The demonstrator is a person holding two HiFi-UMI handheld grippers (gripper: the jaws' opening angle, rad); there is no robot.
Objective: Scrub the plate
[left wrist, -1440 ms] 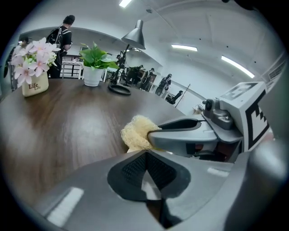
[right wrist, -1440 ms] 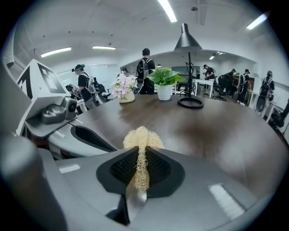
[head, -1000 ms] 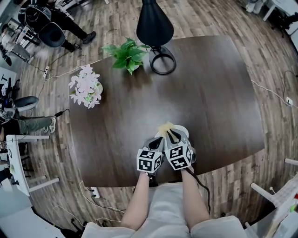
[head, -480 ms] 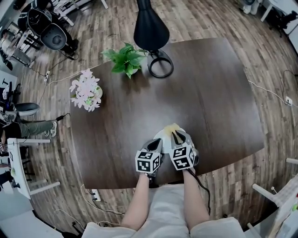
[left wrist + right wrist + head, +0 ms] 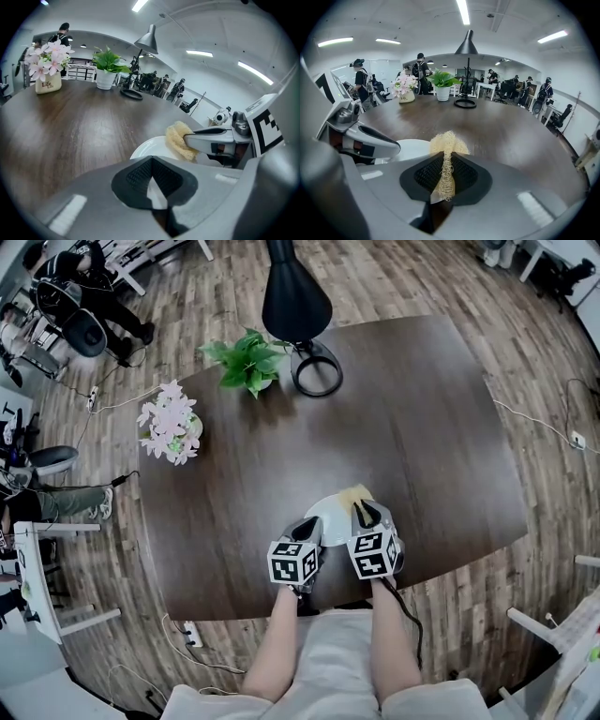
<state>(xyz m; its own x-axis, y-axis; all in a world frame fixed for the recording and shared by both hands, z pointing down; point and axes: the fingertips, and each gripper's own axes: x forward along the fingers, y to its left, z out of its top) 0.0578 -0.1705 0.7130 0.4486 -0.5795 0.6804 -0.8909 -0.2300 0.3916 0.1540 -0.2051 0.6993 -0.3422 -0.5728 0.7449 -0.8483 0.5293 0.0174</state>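
Left gripper: I am pinching the jaws of my left gripper [image 5: 307, 524] shut on the near rim of the round white plate [image 5: 328, 510]. I think this is stopping the plate from sliding about.
Right gripper: I am squeezing the jaws of my right gripper [image 5: 364, 509] tight on a fluffy yellow scrubbing pad [image 5: 446, 143]. Its soft end is sticking out in front, ready for rubbing.
Plate: it is lying flat on the dark brown wooden worktop [image 5: 422, 427], close to the edge nearest me.
Pad: it is sitting over the plate's far right rim. I cannot tell if it is touching.
Around: a pot of pink flowers [image 5: 172, 423], a green leafy plant [image 5: 246, 359] and a black lamp [image 5: 295, 296] are standing well apart, at the far side.
In the way: nothing is lying between pad and plate. My two grippers are working side by side, so I think they could be bumping each other.
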